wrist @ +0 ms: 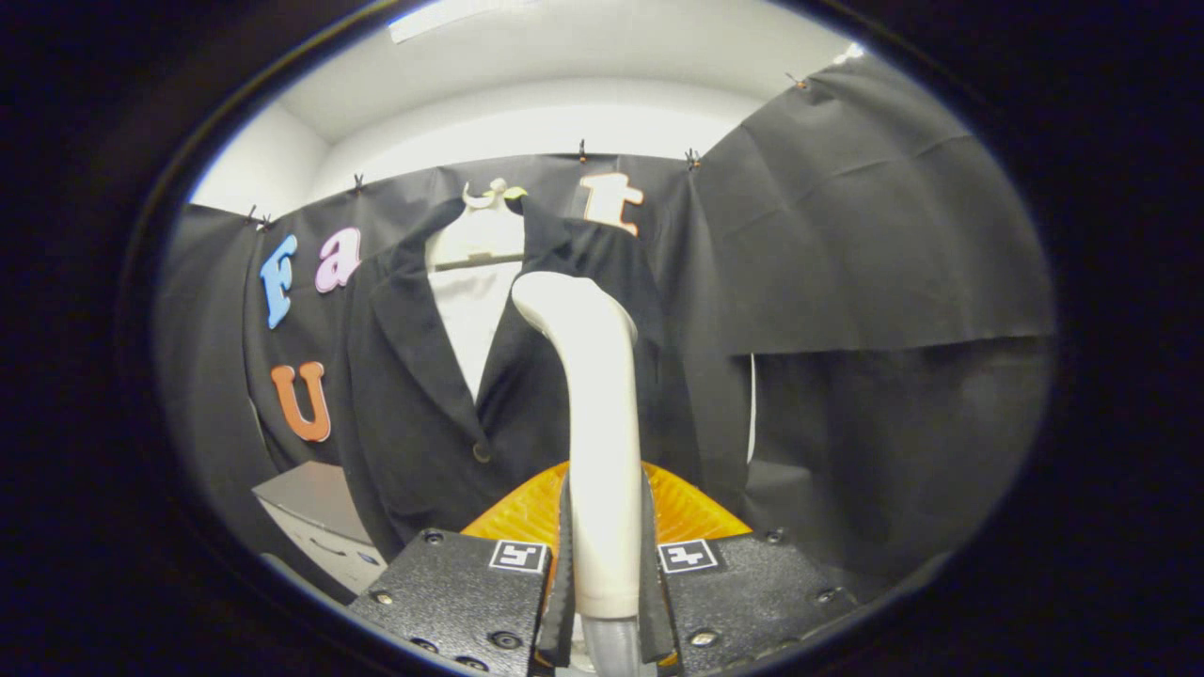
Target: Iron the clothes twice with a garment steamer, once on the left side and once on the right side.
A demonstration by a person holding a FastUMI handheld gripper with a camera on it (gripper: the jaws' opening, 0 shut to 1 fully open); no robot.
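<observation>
**Garment steamer clamped in the gripper, facing a hung jacket**

The gripper (603,564) is closed narrowly on the garment steamer (591,414): both fingers (562,574) press against opposite sides of its pale handle, which stands upright between them. From the fingers the handle rises and curves at its top into a rounded head (564,301) turned toward the jacket. A grey hose stub (611,649) leaves the handle's lower end, between the finger bases.

The jacket (423,404), taken here as landmark, is dark and hangs on a pale hanger (480,240) against the black cloth wall (875,216). A white shirt front (470,320) shows between its lapels, and one button (481,452) sits below the point where the lapels meet. The steamer head lies in front of the jacket's upper part, just beside the shirt opening; whether it touches the fabric cannot be told. An orange ribbed piece (677,508) sits below the jacket's hem, directly behind the handle. A grey box (310,498) stands beside the jacket's lower edge, on the side away from the steamer.
</observation>
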